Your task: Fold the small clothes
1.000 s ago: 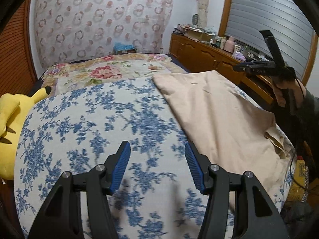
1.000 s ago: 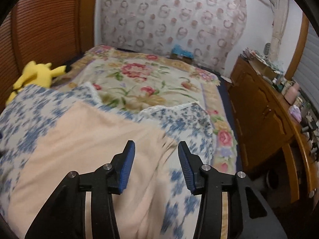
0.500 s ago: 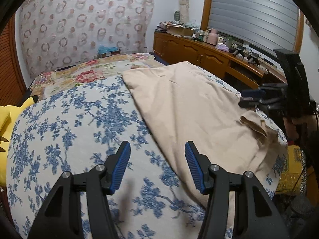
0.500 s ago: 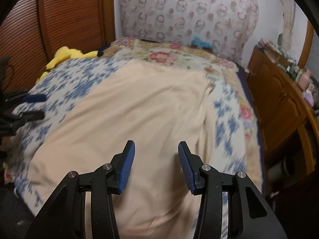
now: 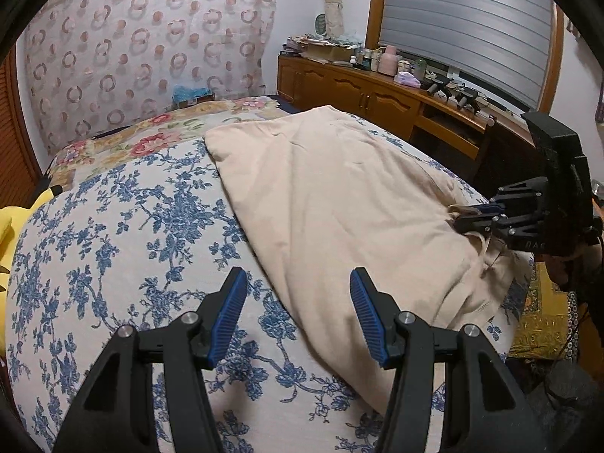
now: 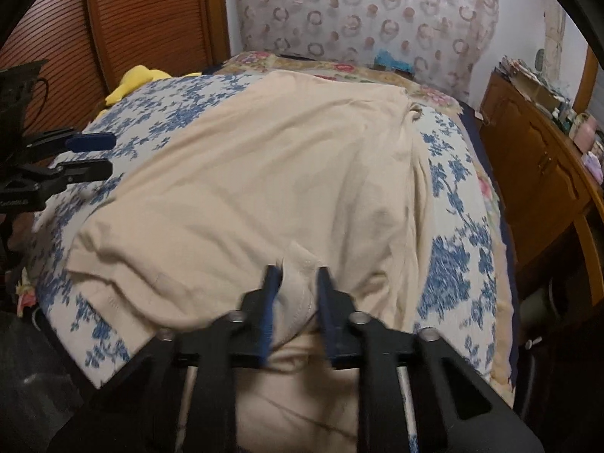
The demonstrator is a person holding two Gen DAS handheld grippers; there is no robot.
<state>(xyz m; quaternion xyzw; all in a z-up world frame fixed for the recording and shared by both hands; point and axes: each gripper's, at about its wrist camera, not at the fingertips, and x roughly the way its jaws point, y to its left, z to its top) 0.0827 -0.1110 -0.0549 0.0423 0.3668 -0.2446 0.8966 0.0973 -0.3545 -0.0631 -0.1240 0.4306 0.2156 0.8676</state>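
Note:
A beige garment (image 5: 332,196) lies spread on the blue-flowered bedspread (image 5: 124,234); it also shows in the right wrist view (image 6: 271,173). My left gripper (image 5: 298,309) is open and empty, hovering over the garment's near left edge. My right gripper (image 6: 298,283) has its jaws narrowed around a raised fold at the garment's near edge. In the left wrist view the right gripper (image 5: 464,219) sits at the garment's right end with cloth between its fingers. The left gripper (image 6: 90,154) shows at the left in the right wrist view, open.
A yellow plush toy (image 5: 15,222) lies at the bed's left side, also in the right wrist view (image 6: 139,79). A wooden sideboard (image 5: 377,94) with clutter runs along the right wall. A slatted wooden door (image 6: 113,22) stands at the left. A floral quilt (image 5: 158,132) covers the bed's far end.
My right gripper has dropped to the garment's near edge and its jaws have closed in on a fold of cloth. My left gripper has swung rightward toward the garment, still open.

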